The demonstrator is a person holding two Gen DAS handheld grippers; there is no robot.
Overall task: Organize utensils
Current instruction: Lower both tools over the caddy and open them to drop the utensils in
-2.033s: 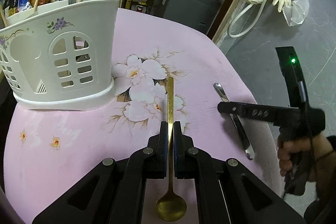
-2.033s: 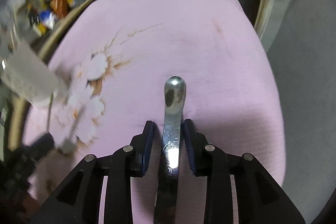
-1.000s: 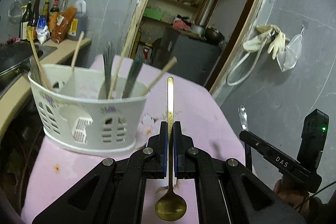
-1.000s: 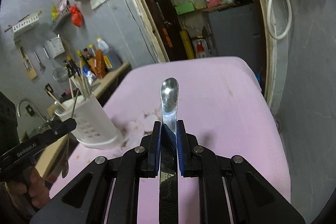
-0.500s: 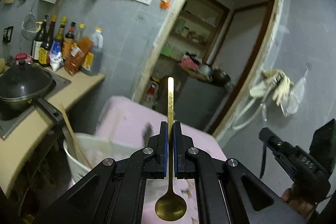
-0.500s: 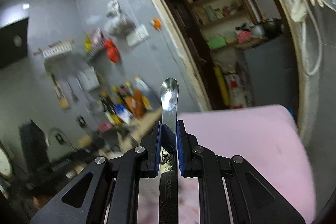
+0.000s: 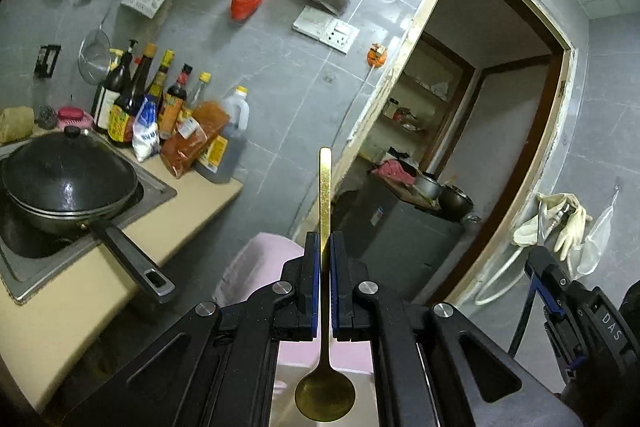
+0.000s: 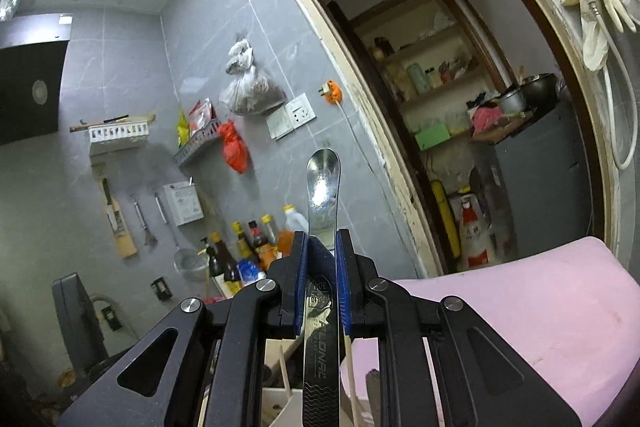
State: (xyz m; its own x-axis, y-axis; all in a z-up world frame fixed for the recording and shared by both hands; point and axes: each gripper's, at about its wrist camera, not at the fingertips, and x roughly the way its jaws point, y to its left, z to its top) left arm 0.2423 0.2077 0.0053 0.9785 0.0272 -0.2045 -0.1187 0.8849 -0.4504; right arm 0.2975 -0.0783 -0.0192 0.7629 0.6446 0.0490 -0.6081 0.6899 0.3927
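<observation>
Aloft, slim gold spoon (image 7: 325, 343) clamped in left gripper (image 7: 325, 251), engraved steel utensil (image 8: 322, 267) in right gripper (image 8: 322, 247)

The thin gold metal spoon (image 7: 325, 211) is smooth and shiny, and its bowl at 6 o'clock looks duller. The flat silver steel utensil (image 8: 322, 187) is bright like a mirror, with tiny wavy lines pressed in low down. Both grippers are matt black plastic with round shiny metal screws (image 7: 285, 287) and blue rubbery pads (image 8: 301, 283). The pink cloth table cover (image 8: 560, 311) looks soft and not shiny. At 9 o'clock the black metal wok lid (image 7: 64, 175) is glossy. The grey wall tiles (image 7: 280, 75) are smooth.
</observation>
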